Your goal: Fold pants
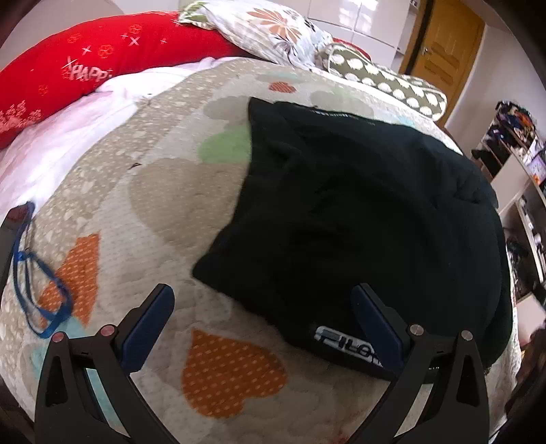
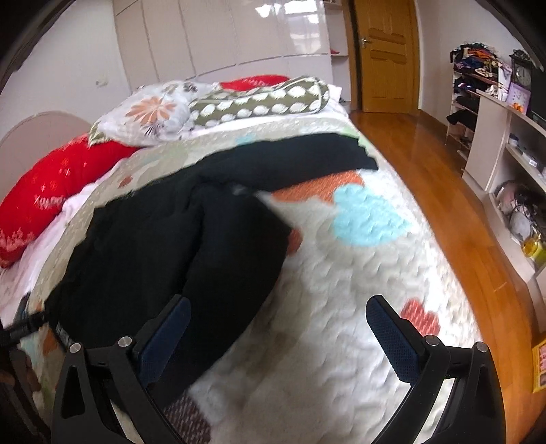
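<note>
Black pants lie on the heart-patterned quilt, folded over on themselves, with a white logo at the near edge. My left gripper is open and empty, hovering over the near left corner of the pants, its right finger above the logo. In the right wrist view the pants spread to the left, with one leg reaching toward the far bed edge. My right gripper is open and empty above the quilt, its left finger over the pants' near edge.
A red pillow, a floral pillow and a spotted bolster lie at the head of the bed. A blue band hangs at the left. Wooden floor, shelves and a door are on the right.
</note>
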Motion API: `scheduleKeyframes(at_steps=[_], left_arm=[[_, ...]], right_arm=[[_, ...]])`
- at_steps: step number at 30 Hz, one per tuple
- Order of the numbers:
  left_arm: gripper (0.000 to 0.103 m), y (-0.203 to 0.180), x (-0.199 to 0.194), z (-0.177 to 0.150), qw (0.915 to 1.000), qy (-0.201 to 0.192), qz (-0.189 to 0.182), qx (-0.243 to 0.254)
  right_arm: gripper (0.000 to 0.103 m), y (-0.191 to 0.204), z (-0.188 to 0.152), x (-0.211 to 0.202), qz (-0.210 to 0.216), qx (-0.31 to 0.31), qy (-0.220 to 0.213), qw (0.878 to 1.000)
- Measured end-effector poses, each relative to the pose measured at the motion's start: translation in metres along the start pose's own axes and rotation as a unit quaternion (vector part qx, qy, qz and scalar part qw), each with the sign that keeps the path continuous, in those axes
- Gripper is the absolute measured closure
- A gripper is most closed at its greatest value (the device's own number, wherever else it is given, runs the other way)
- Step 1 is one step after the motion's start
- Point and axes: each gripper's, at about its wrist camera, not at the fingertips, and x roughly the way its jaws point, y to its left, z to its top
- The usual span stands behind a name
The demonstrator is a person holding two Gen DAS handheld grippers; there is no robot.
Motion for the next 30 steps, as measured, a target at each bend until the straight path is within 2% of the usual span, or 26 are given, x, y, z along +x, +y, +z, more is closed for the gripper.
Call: scheduleKeyframes(at_steps=[6, 10, 11, 12, 13, 15, 18, 20, 22, 24, 27, 28, 30], left_arm=[[0.0, -0.009, 0.013, 0.004, 0.9999, 0.013, -0.005, 0.005], [0.0, -0.011, 0.018, 0.006, 0.9998, 0.018, -0.006, 0.002], [0.0, -0.011, 0.019, 0.006, 0.9998, 0.017, -0.005, 0.002], [0.0, -0.011, 0.02, 0.006, 0.9998, 0.018, -0.004, 0.002], [0.0, -0.011, 0.021, 0.006, 0.9998, 0.018, -0.003, 0.003], [0.0, -0.011, 0.021, 0.005, 0.9998, 0.017, -0.002, 0.005], [0.0, -0.011, 0.021, 0.006, 0.9998, 0.018, -0.004, 0.005], [0.0, -0.009, 0.021, 0.005, 0.9998, 0.019, -0.008, 0.002], [0.0, -0.009, 0.02, 0.004, 0.9998, 0.018, -0.008, 0.001], [0.0, -0.008, 0.02, 0.004, 0.9998, 0.018, -0.009, 0.0], [0.0, -0.006, 0.018, 0.004, 0.9997, 0.022, -0.013, -0.001], [0.0, -0.004, 0.017, 0.003, 0.9996, 0.025, -0.015, -0.002], [0.0, -0.002, 0.015, 0.003, 0.9993, 0.03, -0.02, -0.005]], right_arm=[[0.007, -0.016, 0.036, 0.034, -0.002, 0.019, 0.001, 1.0], [0.011, -0.013, 0.051, 0.07, 0.041, 0.019, 0.038, 0.998], [0.024, -0.01, 0.053, 0.078, 0.058, 0.018, 0.05, 0.997], [0.053, -0.005, 0.054, 0.087, 0.077, 0.012, 0.064, 0.995], [0.076, 0.001, 0.054, 0.091, 0.082, 0.002, 0.069, 0.994], [0.089, 0.009, 0.052, 0.088, 0.075, -0.016, 0.062, 0.995], [0.091, -0.001, 0.048, 0.048, 0.073, -0.003, 0.007, 0.997], [0.091, -0.017, 0.041, 0.008, 0.046, 0.01, -0.033, 0.998], [0.09, -0.033, 0.027, -0.027, 0.011, 0.018, -0.045, 0.999], [0.083, -0.049, 0.011, -0.044, -0.03, 0.019, -0.024, 0.999], [0.062, -0.085, -0.019, -0.051, -0.093, 0.034, 0.012, 0.995], [0.06, -0.101, -0.028, -0.052, -0.107, 0.044, 0.024, 0.993], [0.059, -0.123, -0.043, -0.056, -0.11, 0.072, 0.041, 0.991]])
